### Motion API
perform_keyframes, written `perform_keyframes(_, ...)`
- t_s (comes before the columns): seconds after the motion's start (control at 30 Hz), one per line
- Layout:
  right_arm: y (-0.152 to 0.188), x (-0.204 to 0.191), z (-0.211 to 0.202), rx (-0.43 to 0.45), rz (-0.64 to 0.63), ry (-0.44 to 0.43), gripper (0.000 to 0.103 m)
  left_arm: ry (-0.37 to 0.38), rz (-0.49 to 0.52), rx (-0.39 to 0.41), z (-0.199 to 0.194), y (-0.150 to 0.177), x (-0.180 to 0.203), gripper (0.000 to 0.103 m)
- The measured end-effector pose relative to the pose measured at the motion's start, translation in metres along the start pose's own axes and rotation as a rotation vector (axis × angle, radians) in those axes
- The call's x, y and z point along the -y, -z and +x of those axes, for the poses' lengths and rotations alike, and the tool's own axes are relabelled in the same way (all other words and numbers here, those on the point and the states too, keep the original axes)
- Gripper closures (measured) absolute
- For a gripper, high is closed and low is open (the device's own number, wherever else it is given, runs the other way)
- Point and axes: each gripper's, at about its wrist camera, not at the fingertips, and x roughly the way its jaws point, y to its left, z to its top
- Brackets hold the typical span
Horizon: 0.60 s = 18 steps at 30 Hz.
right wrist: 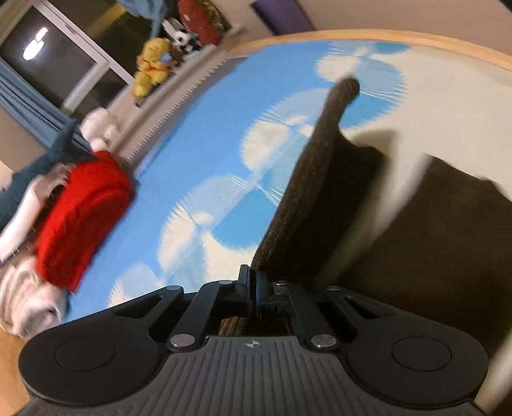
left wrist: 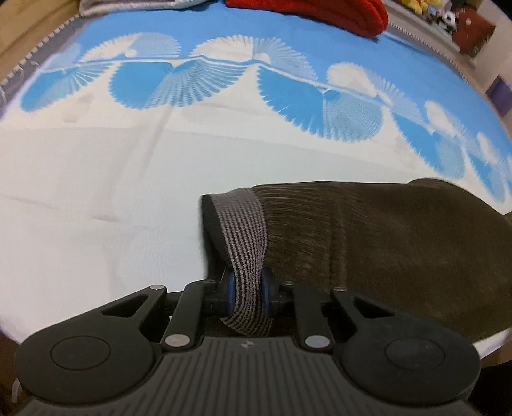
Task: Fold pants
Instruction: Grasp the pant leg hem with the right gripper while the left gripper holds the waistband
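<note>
Dark olive-brown pants (left wrist: 384,249) with a grey ribbed waistband (left wrist: 246,230) hang over a bed with a blue and white cover (left wrist: 96,192). My left gripper (left wrist: 249,292) is shut on the waistband, with the cloth trailing to the right. In the right wrist view my right gripper (right wrist: 253,289) is shut on an edge of the pants (right wrist: 307,198), which rise taut away from it toward a far corner; more of the dark cloth (right wrist: 441,243) lies lower right.
A red folded garment (left wrist: 320,12) lies at the bed's far edge; it shows at the left in the right wrist view (right wrist: 83,217), beside white and teal clothes. Stuffed toys (right wrist: 153,64) sit on a ledge. A wooden bed frame (right wrist: 384,36) borders the mattress.
</note>
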Motion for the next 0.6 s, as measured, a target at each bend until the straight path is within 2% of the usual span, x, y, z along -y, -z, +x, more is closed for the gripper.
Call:
perform_keyframes(0.07, 0.024, 0.030, -0.005, -0.097, 0.022, 0.084, 0.100, -0.042, 0.023, -0.026, 0.003, 0.007, -0.003, 0.086)
perform_keyframes(0.13, 0.045, 0.062, 0.006, -0.252, 0.074, 0.140, 0.099, -0.078, 0.076, -0.066, 0.011, 0.009, -0.001, 0.079)
perform_keyframes(0.17, 0.051, 0.077, 0.011, -0.314, 0.108, 0.153, 0.098, -0.121, 0.106, -0.075, 0.013, 0.009, 0.002, 0.072)
perform_keyframes(0.2, 0.051, 0.089, 0.012, -0.328, 0.133, 0.171, 0.096, -0.157, 0.120, -0.068, 0.014, 0.008, 0.004, 0.064)
perform_keyframes(0.23, 0.046, 0.097, 0.008, -0.294, 0.139, 0.191, 0.095, -0.188, 0.128, -0.050, 0.012, 0.006, 0.006, 0.063)
perform_keyframes(0.3, 0.024, 0.110, -0.010, -0.159, 0.171, 0.216, 0.094, -0.220, 0.112, -0.006, 0.005, -0.001, 0.009, 0.063)
perform_keyframes(0.37, -0.001, 0.126, -0.028, -0.027, 0.254, 0.218, 0.077, -0.235, 0.085, 0.043, -0.004, -0.008, 0.014, 0.063)
perform_keyframes(0.43, -0.021, 0.141, -0.038, 0.068, 0.315, 0.250, 0.068, -0.215, 0.058, 0.086, -0.010, -0.014, 0.019, 0.063)
perform_keyframes(0.5, -0.035, 0.159, -0.035, 0.093, 0.365, 0.297, 0.067, -0.190, 0.042, 0.107, -0.012, -0.019, 0.025, 0.063)
perform_keyframes(0.6, -0.042, 0.183, -0.019, 0.044, 0.443, 0.336, 0.067, -0.190, 0.059, 0.101, -0.010, -0.022, 0.033, 0.063)
